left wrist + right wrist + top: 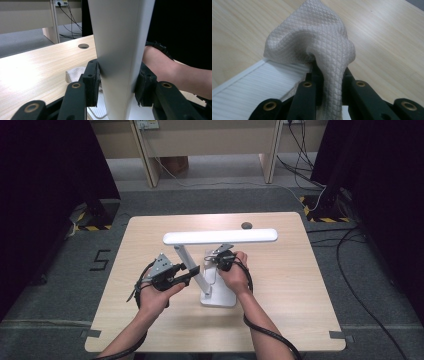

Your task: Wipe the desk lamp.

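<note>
A white desk lamp stands mid-table, with a flat base (220,298), a slanted arm (186,256) and a long head bar (220,237). My left gripper (192,271) comes in from the left and is shut on the lamp arm (120,45); both pads press its sides around the left gripper (118,77). My right gripper (214,263) hovers over the base's far end, shut on a beige waffle-weave cloth (319,42). The cloth bunches up out of the right gripper (330,72) and touches the ribbed white base (249,87). Beyond the lamp arm lies the same cloth (74,73).
A round cable hole (246,225) sits near the table's far edge. The person's right forearm (172,68) lies behind the lamp arm. Cables (350,270) run over the grey floor at the right. Wooden desk legs (150,160) stand beyond the table.
</note>
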Available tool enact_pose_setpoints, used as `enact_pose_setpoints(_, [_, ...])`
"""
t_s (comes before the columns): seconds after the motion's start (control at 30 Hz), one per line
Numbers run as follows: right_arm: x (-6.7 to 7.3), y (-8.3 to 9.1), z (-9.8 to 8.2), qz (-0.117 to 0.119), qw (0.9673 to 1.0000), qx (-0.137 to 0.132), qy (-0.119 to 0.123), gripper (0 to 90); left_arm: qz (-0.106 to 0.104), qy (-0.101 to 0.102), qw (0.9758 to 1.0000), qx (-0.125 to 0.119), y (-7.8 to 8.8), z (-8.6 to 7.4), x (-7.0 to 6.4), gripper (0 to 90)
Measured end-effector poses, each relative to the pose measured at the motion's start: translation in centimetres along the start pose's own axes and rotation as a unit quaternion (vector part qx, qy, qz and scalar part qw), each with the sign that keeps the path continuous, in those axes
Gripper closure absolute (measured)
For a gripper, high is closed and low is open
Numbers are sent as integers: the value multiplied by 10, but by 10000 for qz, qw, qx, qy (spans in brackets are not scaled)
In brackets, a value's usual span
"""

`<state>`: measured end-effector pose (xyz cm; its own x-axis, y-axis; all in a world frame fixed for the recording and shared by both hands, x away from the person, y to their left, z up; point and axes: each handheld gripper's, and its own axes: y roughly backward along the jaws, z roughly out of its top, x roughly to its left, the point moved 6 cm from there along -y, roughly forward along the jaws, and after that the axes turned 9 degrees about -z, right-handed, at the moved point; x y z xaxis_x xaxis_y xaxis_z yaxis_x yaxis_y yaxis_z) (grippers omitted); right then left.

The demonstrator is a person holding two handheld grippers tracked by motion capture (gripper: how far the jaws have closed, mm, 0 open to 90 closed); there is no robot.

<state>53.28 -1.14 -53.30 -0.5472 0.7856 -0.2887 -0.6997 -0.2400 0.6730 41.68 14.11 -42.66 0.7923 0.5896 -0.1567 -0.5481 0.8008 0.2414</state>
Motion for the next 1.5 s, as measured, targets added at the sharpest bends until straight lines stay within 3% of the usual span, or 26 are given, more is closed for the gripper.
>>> enact_pose_setpoints(0.73, [-39,7,-27,-471,9985,266,-85,810,19,1,10000,1,1,-1,-1,596])
enact_pose_setpoints(0.97, [-55,13,-47,-565,9969,458,-302,809,11,6,10000,6,1,-1,-2,593])
enact_pose_setpoints(1.17, [-91,32,-55,-974,9925,419,-606,806,15,-4,10000,12,1,-1,-3,589])
enact_pose_setpoints(1.27, [-105,38,-63,-1166,9889,522,-760,802,19,0,10000,8,1,-2,-3,589])
enact_pose_setpoints(1.5, [-107,31,-85,-1163,9860,752,-929,779,-1,-3,10000,15,2,-3,-6,586])
